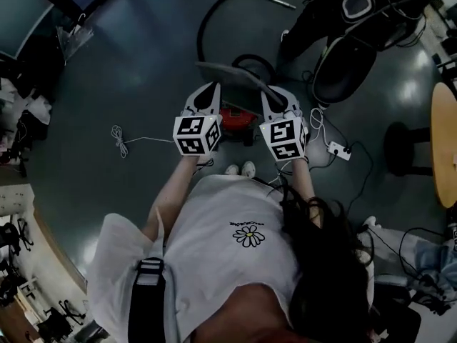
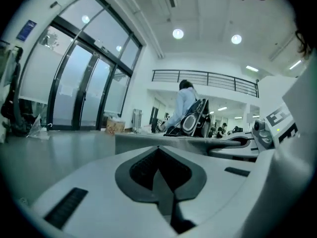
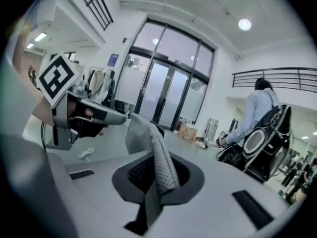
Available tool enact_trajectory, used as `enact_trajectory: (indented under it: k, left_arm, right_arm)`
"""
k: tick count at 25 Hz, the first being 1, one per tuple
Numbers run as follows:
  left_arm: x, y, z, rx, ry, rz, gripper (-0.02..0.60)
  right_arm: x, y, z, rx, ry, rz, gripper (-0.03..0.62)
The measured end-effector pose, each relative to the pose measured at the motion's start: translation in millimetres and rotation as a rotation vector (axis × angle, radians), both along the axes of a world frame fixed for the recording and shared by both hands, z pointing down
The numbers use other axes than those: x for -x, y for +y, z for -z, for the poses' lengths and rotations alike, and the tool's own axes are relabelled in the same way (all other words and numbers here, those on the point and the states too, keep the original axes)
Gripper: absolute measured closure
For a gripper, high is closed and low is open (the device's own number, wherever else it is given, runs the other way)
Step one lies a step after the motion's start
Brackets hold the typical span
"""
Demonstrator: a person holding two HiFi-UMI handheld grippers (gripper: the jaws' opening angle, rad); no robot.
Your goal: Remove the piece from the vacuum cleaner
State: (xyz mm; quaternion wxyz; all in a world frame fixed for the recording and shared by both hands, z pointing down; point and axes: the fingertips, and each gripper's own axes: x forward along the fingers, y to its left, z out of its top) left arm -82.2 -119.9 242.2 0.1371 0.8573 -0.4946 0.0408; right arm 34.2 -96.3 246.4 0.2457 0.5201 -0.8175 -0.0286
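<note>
A flat grey piece (image 1: 232, 77) hangs between my two grippers, just above the red vacuum cleaner (image 1: 237, 120) on the floor. The vacuum's black hose (image 1: 212, 13) loops away behind it. My left gripper (image 1: 209, 91) is shut on the piece's left end, which shows as a thin grey edge (image 2: 188, 142) running off from the left gripper (image 2: 159, 150). On the other side, my right gripper (image 1: 275, 95) is shut on the right end. There the textured grey sheet (image 3: 148, 138) stands up out of the right gripper (image 3: 154, 160) and stretches to the left gripper (image 3: 119, 117).
A black office chair (image 1: 343, 56) stands at the back right. A white power strip (image 1: 338, 150) with cables lies right of the vacuum, and a white cable (image 1: 120, 140) to the left. A round wooden table (image 1: 446, 141) and a stool (image 1: 403, 148) are at the right. A person (image 3: 255, 115) stands far off.
</note>
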Motion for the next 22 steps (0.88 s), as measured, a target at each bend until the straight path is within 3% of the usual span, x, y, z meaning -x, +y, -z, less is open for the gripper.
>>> enact_trajectory:
  k: [7,14,16,20,22]
  left_arm:
    - [-9.7,-6.6,116.1,-0.219,0.148,0.026,0.578]
    - [-0.3,-3.2,165.8,-0.294,0.233,0.026,0.578]
    - [-0.4,-2.1,175.5,-0.312,0.23,0.025,0.578]
    - [1.8,4.6,177.6,-0.315,0.216,0.018,0.578]
    - [0.8,3.6,175.9,-0.308,0.226,0.016,0.578]
  right_arm:
    - [-12.6,-0.5,133.6,-0.301,-0.197,-0.088,0.569]
    - [-20.1,2.3,185.9,-0.391,-0.385,-0.074,0.569]
    - [-20.8,3.8,192.6,-0.399,-0.395,-0.087,0.569]
    - [-11.8,11.4,185.5,-0.4,-0.292,-0.114,0.569]
    - [-9.8,13.3,184.4,-0.402,-0.287,-0.111,0.569]
